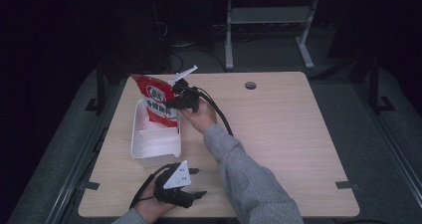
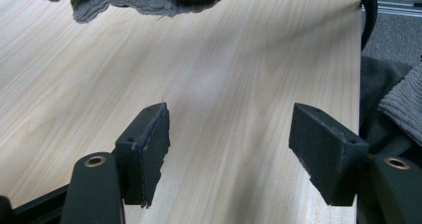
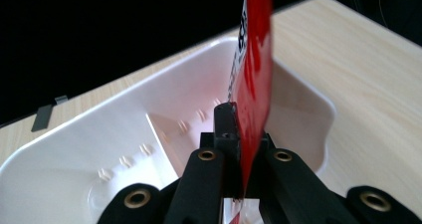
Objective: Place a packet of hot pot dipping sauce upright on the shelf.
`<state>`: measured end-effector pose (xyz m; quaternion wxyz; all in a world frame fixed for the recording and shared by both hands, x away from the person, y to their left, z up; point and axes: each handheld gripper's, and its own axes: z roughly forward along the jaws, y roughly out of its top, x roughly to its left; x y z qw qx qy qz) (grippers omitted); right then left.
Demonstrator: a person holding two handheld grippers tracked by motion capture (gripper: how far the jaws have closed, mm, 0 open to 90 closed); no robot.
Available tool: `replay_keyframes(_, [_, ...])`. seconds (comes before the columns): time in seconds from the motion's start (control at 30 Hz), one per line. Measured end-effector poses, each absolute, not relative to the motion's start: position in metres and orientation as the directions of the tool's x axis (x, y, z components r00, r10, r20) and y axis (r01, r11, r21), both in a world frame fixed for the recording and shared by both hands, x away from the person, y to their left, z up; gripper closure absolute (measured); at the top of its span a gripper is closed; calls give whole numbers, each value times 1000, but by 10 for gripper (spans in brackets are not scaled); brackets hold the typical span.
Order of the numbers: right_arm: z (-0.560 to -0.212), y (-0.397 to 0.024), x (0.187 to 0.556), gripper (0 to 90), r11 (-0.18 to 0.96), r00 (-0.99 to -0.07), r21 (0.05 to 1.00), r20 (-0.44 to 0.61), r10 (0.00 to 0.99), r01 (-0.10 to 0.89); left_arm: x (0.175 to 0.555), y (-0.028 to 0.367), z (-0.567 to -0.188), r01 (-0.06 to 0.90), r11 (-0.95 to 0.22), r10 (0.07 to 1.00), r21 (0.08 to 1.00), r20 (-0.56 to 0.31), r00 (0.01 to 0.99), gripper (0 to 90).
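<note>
Right gripper (image 1: 175,98) clamped tight on the red packet (image 1: 158,100), hanging over the white bin (image 1: 149,157) at the surface's (image 1: 278,134) left; left gripper (image 2: 226,139) idle near the front edge, fingers (image 2: 149,144) wide with nothing between; best to lower the packet upright into one compartment before releasing; packet's lower end cut off behind the right fingers (image 3: 226,129); label print too small to read.

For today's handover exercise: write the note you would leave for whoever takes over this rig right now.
Right gripper: jaws shut on the red packet, held over the white bin.
Left gripper: jaws open, nothing between them, low over the table near its front edge.
Done: packet picked up and brought above the bin.
Left: probably lower the packet into a compartment and release; which one is meant I cannot tell.
</note>
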<state>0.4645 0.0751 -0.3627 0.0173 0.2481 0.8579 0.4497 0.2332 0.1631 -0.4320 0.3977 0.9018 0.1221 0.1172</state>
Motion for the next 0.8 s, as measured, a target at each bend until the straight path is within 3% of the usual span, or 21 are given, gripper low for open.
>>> replay_keyframes(0.37, [-362, 66, 456, 886, 462, -842, 737, 271, 467, 493, 232, 163, -431, 123, -657, 314, 743, 122, 942, 315])
replay_keyframes(0.7, [-368, 58, 447, 889, 349, -756, 710, 393, 524, 612, 231, 161, -432, 114, -668, 305, 735, 131, 943, 315])
replay_keyframes(0.8, [-366, 59, 445, 883, 360, -760, 715, 368, 535, 599, 230, 161, -432, 112, -671, 304, 733, 134, 943, 315])
